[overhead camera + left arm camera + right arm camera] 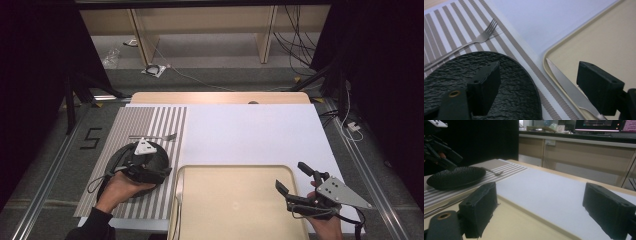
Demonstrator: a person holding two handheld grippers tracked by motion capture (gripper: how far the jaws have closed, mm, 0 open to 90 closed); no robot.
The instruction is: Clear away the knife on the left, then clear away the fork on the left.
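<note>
The table (260, 130), under its white sheet, stretches away ahead of both claws, and the beige tray (235, 200) lies between them, its near rim just inside the right claw (295, 180), which hovers over the tray's right edge with its jaws spread wide and nothing between them. The striped placemat (150, 125) runs beneath and beyond the left claw (150, 172), and on it sits the black plate (162, 157), directly under that claw. In the left gripper view the left claw's jaws also stand wide apart and empty, one jaw hanging over the plate (506, 85) and the other over the tray's corner (599, 45). A fork (474, 41) lies on the placemat just past the plate, prongs toward the white sheet. Between the jaws, along the tray's rim, lies a knife (566, 85) with a saw-toothed blade. The knife looks to be the next thing to lift: I judge it stiff, light and slippery, lying flat so the jaws get little purchase. Taking it across the thicker handle, hidden behind the jaw here, should hold better than the thin blade.
</note>
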